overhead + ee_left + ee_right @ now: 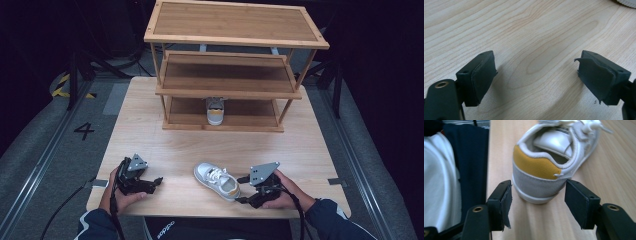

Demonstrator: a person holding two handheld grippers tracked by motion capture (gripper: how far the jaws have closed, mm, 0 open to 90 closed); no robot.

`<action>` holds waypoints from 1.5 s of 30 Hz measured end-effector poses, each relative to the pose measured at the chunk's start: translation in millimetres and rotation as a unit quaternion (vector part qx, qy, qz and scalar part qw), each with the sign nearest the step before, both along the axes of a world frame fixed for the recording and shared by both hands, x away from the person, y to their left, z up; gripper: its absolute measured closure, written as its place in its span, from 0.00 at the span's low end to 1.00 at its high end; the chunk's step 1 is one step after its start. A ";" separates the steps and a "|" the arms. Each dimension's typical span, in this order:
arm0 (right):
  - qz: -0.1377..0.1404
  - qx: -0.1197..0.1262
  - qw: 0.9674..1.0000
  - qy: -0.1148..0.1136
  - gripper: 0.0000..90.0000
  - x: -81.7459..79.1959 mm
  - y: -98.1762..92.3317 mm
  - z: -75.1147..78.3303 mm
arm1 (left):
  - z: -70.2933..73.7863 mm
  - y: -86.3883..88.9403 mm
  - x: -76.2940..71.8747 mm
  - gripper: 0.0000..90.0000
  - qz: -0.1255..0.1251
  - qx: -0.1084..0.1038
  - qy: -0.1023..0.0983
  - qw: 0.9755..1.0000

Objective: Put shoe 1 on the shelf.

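R gripper (pixel 537 200) first: black jaws apart, rubber pads either side of the heel of the white lace-up sneaker with the mustard-yellow heel patch (pixel 549 167), not pressing on it. I see a gap each side, so nothing clamped. Pads are matte, left one frayed at its lower edge. Heel has a grey suede-like band under the yellow, white rubber sole below, padded white collar, flat laces up top.

From the high view that sneaker (pixel 218 181) lies near the front edge of the pale wood-grain table (pixel 310 150), a bit right of centre, heel toward my R gripper (pixel 242 189), toe angled left and away.

L gripper (pixel 536 80): jaws wide apart, bare tabletop between them, holding nothing. Right pad's rubber skin is peeling at the edge. High view has it (pixel 159 181) near the front left corner, well apart from the shoe.

Back edge: three-tier bamboo slatted rack (pixel 235 25). A second matching sneaker (pixel 215 111) stands on its bottom tier, heel facing me.
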State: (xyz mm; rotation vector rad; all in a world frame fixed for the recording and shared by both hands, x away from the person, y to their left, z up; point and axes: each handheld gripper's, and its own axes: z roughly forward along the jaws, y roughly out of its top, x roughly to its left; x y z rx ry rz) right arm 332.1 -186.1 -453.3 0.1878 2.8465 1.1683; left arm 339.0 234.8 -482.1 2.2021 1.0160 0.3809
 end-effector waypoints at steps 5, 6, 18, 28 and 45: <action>0.032 -0.012 0.999 -0.010 0.47 -10.0 5.8 5.8 | 0.0 -0.1 -0.1 0.17 0.001 0.000 0.000 1.000; 0.041 -0.011 0.999 -0.014 0.48 -10.1 7.3 10.6 | -0.1 -0.1 -0.1 0.17 0.000 -0.001 0.000 1.000; 0.115 -0.040 0.992 -0.046 0.45 -9.1 32.2 42.0 | 0.4 1.3 0.3 0.18 -0.004 0.005 -0.007 1.000; 0.193 -0.147 0.970 -0.020 0.53 0.6 70.7 28.8 | 0.4 1.5 0.5 0.18 -0.005 0.005 -0.007 1.000; 0.170 -0.126 0.977 -0.017 0.72 4.8 62.0 15.8 | 0.2 0.9 0.4 0.18 -0.004 0.001 -0.002 1.000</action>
